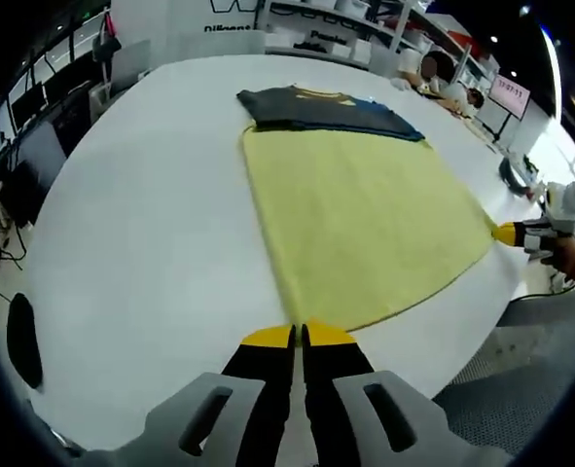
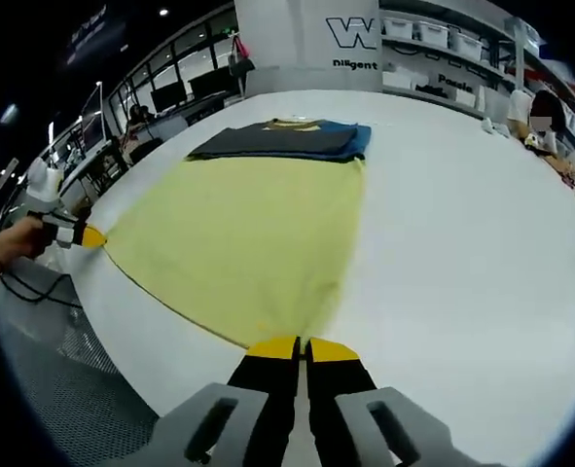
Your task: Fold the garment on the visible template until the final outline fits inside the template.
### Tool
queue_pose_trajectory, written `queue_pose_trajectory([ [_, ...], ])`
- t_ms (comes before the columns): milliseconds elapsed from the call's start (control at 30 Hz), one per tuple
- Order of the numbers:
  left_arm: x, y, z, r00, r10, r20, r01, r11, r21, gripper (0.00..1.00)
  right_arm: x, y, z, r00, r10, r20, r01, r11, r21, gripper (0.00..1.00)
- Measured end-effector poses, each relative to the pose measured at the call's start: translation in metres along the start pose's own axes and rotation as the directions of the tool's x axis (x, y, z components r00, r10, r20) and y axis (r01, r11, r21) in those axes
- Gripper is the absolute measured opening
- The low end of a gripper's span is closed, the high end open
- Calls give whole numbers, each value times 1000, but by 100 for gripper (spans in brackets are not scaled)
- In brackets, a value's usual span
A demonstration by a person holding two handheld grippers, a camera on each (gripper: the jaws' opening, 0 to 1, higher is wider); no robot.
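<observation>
While both grippers pinched yellow garment (image 1: pixel 360 219) hem corners at tabletop (image 1: pixel 151 224) near edge, left gripper (image 1: pixel 298 337) and right gripper (image 2: pixel 302 347) clamped tight, cloth stretched flat, ready for fold; dark folded clothes (image 1: pixel 321 109) beyond.

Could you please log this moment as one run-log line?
left gripper: shut on yellow garment corner | right gripper: shut on other corner | garment flat on white table | dark folded clothes beyond

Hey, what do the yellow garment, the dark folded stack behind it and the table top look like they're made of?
The yellow garment looks like soft matte knit cloth: it lies limp with faint ripples and no shine. The dark folded stack also seems fabric, with soft layered edges, a blue layer and a yellow print. The table top looks like a smooth, matte white hard sheet, perhaps laminate; the exact material can't be told.
</observation>
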State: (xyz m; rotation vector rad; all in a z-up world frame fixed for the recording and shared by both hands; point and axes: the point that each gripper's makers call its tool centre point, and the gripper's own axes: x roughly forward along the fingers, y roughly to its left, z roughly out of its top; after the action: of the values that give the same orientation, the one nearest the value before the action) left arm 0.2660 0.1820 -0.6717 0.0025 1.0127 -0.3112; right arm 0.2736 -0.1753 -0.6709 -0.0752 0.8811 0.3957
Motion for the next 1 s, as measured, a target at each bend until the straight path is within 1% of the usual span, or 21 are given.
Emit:
queue_pose_trajectory([
  [67, -3, -3, -3, 1000, 0, -21, 1, 999, 41, 3, -3, 1, -2, 1000, 0, -12, 0, 1000, -19, 0],
  [167, -8, -5, -7, 999, 2, -43, 1, 997, 73, 3, -7, 5, -7, 1000, 6, -30, -8, 999, -37, 0],
  [300, -14, -6, -16, 997, 0, -81, 6, 996, 84, 3, -13, 11, -15, 998, 15, -54, -18, 998, -55, 0],
  [400, -16, -7, -20, 995, -2, -96, 11, 996, 87, 3, -15, 13, -20, 997, 19, -73, -23, 998, -60, 0],
  [500, -19, -7, -27, 992, 0, -126, 9, 998, 70, 3, -19, 18, -27, 995, 25, -92, -30, 998, -61, 0],
  [667, -22, -7, -30, 990, 5, -138, 3, 998, 57, 3, -22, 20, -29, 995, 29, -100, -35, 998, -58, 0],
  [833, -25, -8, -36, 987, 12, -159, -3, 998, 58, 3, -28, 23, -33, 993, 31, -112, -37, 998, -53, 0],
  [1000, -29, -9, -44, 982, 10, -186, -3, 999, 38, 3, -32, 26, -37, 991, 41, -124, -46, 998, -42, 0],
])
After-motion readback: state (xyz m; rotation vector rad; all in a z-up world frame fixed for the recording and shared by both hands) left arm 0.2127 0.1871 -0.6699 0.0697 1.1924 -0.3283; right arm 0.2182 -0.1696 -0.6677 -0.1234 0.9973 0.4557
